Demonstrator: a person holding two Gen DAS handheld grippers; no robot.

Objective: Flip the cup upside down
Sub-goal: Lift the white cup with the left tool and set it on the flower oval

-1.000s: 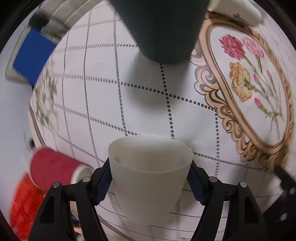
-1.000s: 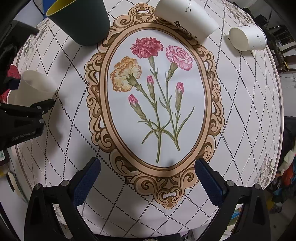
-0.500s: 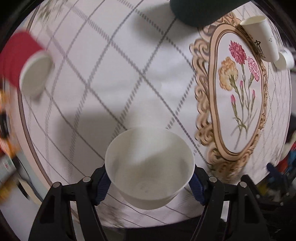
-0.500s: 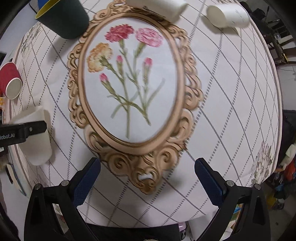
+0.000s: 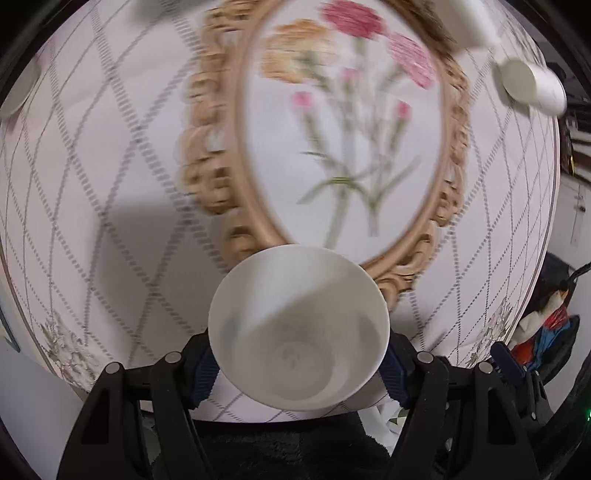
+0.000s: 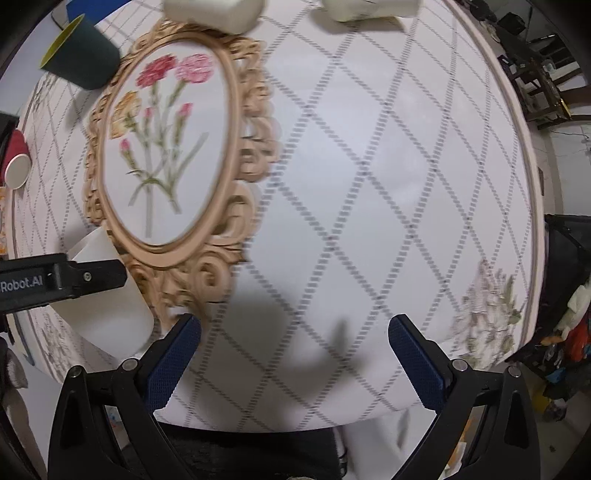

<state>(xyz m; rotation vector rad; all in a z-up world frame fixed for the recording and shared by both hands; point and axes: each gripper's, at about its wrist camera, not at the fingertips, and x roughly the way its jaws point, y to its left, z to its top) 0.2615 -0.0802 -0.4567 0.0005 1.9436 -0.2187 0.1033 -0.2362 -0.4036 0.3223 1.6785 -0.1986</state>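
White plastic, the cup (image 5: 297, 332) sits clamped between the blue pads of my left gripper (image 5: 297, 363), lifted above the tablecloth (image 5: 110, 177) near the table's front edge. Its open mouth faces the left wrist camera, so I look straight down to its base. From the right wrist view the same cup (image 6: 107, 295) lies tilted on its side in the air, gripped by the left tool. My right gripper (image 6: 295, 354) hangs empty, its jaws spread wide over the diamond-patterned cloth. Further off stand a dark green cup (image 6: 83, 55), a red cup (image 6: 14, 162) and two white paper cups on their sides (image 6: 214, 13) (image 6: 369, 9).
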